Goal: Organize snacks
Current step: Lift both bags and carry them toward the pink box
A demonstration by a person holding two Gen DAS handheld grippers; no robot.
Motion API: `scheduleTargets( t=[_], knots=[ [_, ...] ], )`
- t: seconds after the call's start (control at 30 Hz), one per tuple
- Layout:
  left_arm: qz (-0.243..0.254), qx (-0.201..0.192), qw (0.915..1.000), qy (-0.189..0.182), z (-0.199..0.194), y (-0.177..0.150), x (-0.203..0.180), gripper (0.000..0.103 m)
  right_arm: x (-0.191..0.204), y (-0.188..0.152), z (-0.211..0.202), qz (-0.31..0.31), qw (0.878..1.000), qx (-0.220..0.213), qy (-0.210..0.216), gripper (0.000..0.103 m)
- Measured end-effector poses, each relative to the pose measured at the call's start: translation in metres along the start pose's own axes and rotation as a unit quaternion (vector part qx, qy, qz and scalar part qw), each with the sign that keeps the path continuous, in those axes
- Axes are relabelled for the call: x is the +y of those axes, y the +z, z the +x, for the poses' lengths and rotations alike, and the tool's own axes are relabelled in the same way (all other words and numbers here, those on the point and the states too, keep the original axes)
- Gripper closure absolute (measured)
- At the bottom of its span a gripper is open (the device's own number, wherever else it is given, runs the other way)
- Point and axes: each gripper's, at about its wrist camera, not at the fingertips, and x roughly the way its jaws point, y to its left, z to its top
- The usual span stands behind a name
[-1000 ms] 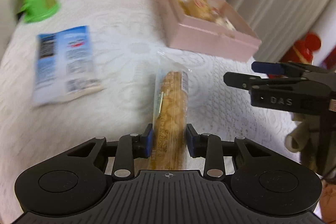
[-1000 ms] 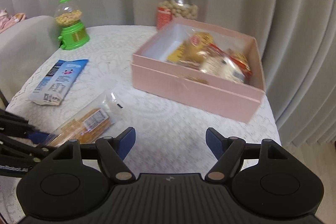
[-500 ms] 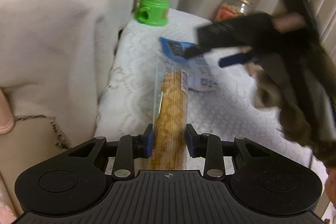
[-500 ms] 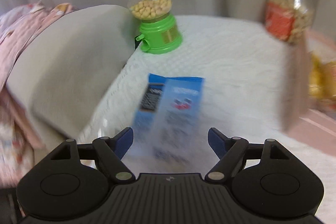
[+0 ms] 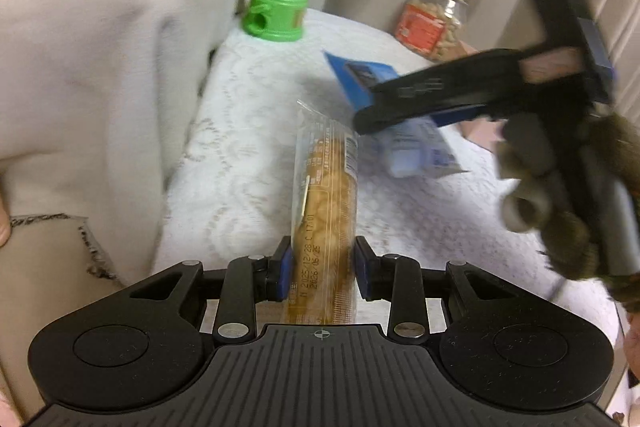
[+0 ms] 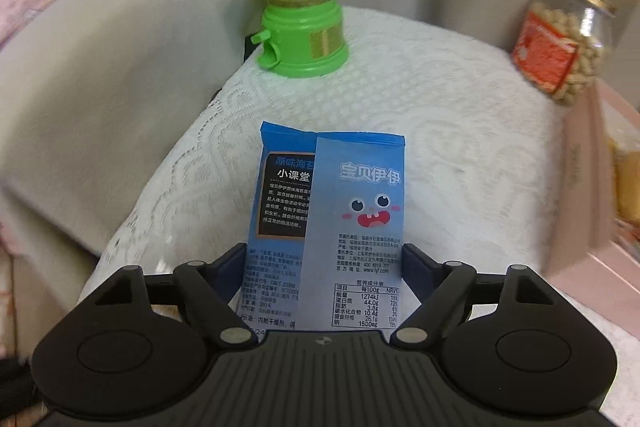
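A long clear pack of crackers (image 5: 326, 187) sticks out forward from my left gripper (image 5: 322, 267), which is shut on its near end above the white lace tablecloth (image 5: 240, 147). A blue snack packet (image 6: 332, 195) lies flat on the cloth, printed side up. My right gripper (image 6: 324, 263) straddles the packet's near half; its jaws are opening and the blue pads stand just off the packet's edges. In the left wrist view the right gripper (image 5: 366, 109) reaches in from the right over the blue packet (image 5: 420, 151), held by a gloved hand (image 5: 560, 195).
A green nut dispenser (image 6: 302, 35) stands at the table's far left edge, and a glass jar of nuts (image 6: 564, 39) at the far right. A pink box (image 6: 592, 187) with snacks sits on the right. A grey cushioned seat (image 5: 100, 47) adjoins the table's left side.
Both views swung left, away from the pink box. My right gripper came over the blue packet and widened. My left gripper kept hold of the cracker pack.
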Motion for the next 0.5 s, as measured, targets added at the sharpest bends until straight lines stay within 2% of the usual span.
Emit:
scheduleTargets(
  t=[0.13, 0.3, 0.5],
  knots=[
    [0.014, 0.011, 0.9996, -0.02, 0.008, 0.0, -0.017, 0.067, -0.033, -0.024, -0.038, 0.004, 1.0, -0.014, 0.003, 0.022],
    [0.033, 0.032, 0.9971, -0.06, 0.02, 0.001, -0.047, 0.067, -0.077, -0.071, -0.078, 0.003, 0.999, -0.02, -0.026, 0.022],
    [0.076, 0.04, 0.9922, -0.091, 0.045, 0.005, -0.098, 0.067, -0.118, -0.131, -0.097, 0.001, 0.994, -0.021, -0.104, 0.018]
  ],
)
